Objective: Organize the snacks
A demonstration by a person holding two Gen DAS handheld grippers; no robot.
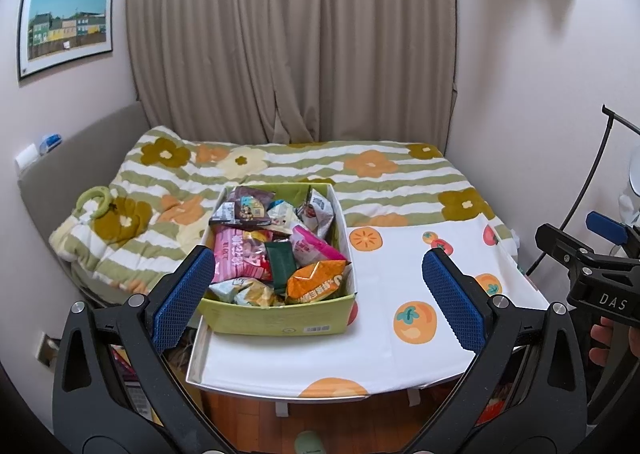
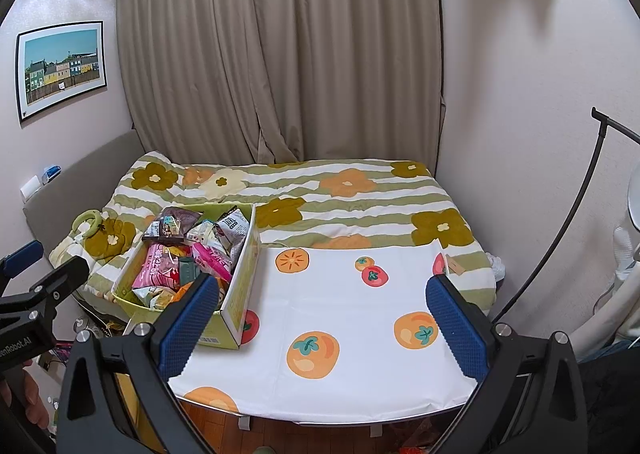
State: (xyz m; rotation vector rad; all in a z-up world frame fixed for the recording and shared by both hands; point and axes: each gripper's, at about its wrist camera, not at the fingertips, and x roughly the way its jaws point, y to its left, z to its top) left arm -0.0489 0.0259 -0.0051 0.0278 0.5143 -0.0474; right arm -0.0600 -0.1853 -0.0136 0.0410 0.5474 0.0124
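Two grippers hang above the table, both with blue fingers spread wide and holding nothing. Left gripper [image 1: 318,288] is over the green snack box [image 1: 280,320], which sits on the left side of the fruit-print tablecloth [image 1: 404,266]. Inside it are many snack bags, with an orange bag [image 1: 316,281] at the front. Right gripper [image 2: 322,320] is over the bare cloth beside the box.
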